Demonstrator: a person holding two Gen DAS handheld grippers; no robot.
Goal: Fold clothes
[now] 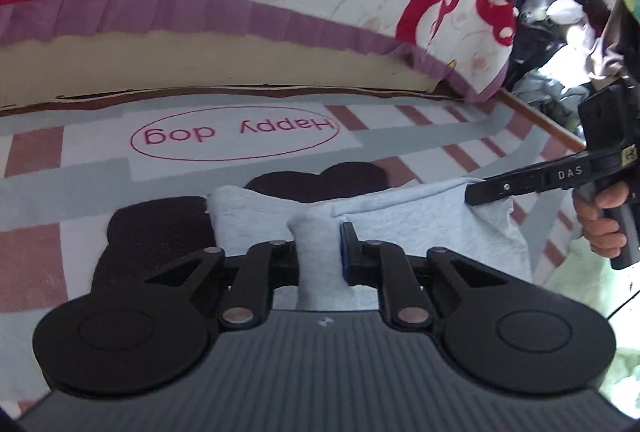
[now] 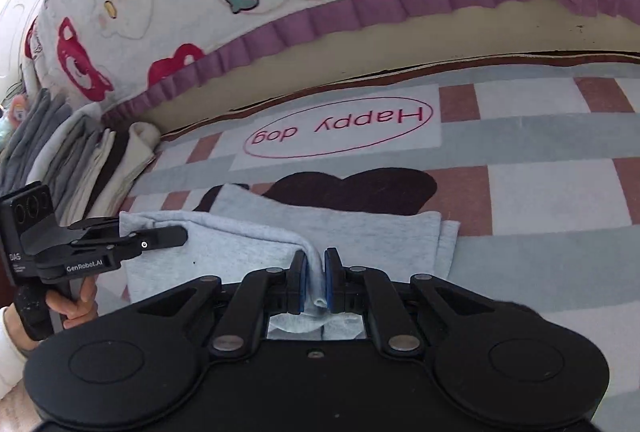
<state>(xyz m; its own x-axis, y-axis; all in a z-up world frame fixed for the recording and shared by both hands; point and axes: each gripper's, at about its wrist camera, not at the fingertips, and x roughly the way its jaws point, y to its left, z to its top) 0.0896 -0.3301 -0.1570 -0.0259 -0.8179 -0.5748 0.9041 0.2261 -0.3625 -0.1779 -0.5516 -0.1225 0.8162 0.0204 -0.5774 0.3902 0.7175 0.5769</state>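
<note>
fold in progress | light grey garment (image 2: 248,236) lay half-folded on the "Happy dog" mat (image 2: 540,192) by the bed | my left gripper (image 1: 318,248) and right gripper (image 2: 314,272) each pinched a near-edge bunch, guessing so I could lift both corners evenly | folded stack (image 2: 80,160) waited off left

light grey garment (image 2: 360,228): soft matt knit cloth. tools (image 1: 318,244) (image 2: 314,272): matt black plastic, metal rivets. rug (image 2: 540,192): short-pile fabric.
</note>
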